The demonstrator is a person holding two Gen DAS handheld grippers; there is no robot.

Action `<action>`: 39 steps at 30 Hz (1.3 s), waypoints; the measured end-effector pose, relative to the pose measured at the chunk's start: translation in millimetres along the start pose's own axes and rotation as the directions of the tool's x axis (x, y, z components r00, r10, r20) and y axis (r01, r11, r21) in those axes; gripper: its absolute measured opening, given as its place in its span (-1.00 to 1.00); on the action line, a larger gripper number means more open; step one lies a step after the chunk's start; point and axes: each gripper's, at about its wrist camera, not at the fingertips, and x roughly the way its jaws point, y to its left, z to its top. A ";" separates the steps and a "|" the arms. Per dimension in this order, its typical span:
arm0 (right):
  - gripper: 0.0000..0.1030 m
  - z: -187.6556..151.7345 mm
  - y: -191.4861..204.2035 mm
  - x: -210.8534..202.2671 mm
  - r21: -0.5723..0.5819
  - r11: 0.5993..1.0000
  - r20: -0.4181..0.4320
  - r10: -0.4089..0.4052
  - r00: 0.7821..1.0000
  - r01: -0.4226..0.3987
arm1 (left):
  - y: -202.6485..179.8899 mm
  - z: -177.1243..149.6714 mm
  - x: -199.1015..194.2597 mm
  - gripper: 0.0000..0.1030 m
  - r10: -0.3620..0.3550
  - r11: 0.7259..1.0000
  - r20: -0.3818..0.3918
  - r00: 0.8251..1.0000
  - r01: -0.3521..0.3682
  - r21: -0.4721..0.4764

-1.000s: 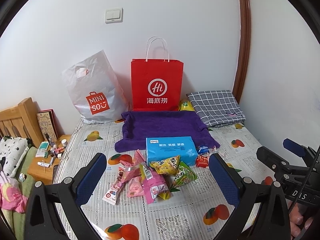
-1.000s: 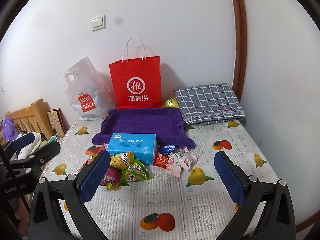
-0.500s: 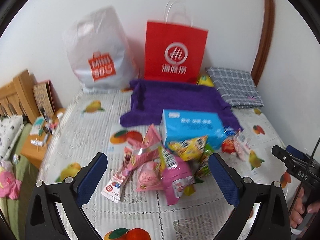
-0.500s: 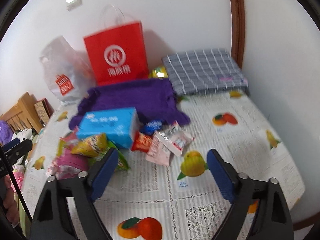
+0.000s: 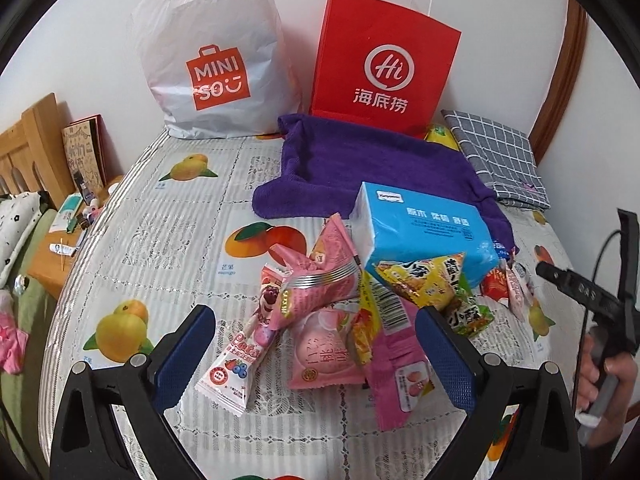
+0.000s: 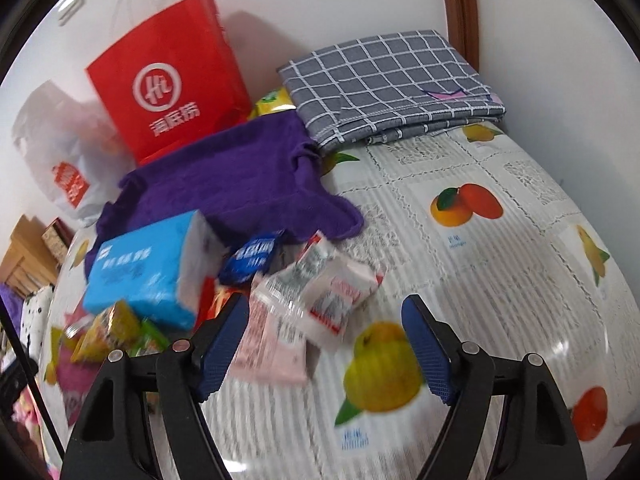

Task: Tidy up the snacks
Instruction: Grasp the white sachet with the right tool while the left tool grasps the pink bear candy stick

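Closer now: crinkly foil snack packets [image 5: 320, 320], boxy blue tissue pack [image 5: 424, 236].

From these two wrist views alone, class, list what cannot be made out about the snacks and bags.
- White Miniso bag and red paper bag: contents hidden by their own walls, both views.
- Yellow packet: mostly hidden behind the purple towel, left view.
- White sachets: print smeared by motion blur, right view.
- Red packets: largely covered by the blue tissue pack, left view.
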 end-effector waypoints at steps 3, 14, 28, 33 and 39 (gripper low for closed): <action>0.53 7.0 -0.7 15.2 0.022 1.000 -0.014 0.001 1.000 0.000 | -0.2 1.0 2.8 0.95 0.014 1.000 -0.002 1.000 -0.014 0.003; 0.46 6.0 0.1 45.2 -0.064 0.994 -0.068 -0.095 0.993 0.091 | -6.4 4.8 9.8 0.95 0.008 1.000 -0.011 1.000 -0.008 0.016; 0.11 -13.4 -8.9 40.9 -0.181 0.981 -0.043 -0.085 0.995 0.076 | 10.6 -0.9 0.2 0.95 0.025 1.000 0.011 1.000 -0.025 -0.001; 0.07 -20.8 -20.7 21.6 -0.157 0.986 -0.015 -0.058 0.998 0.054 | 30.7 -4.3 -1.6 0.95 0.026 0.999 0.001 1.000 -0.026 -0.024; 0.08 -39.0 -25.1 14.8 -0.177 0.983 -0.009 -0.050 0.999 0.047 | 49.0 -6.1 8.8 0.94 0.049 0.998 -0.019 0.999 -0.050 -0.038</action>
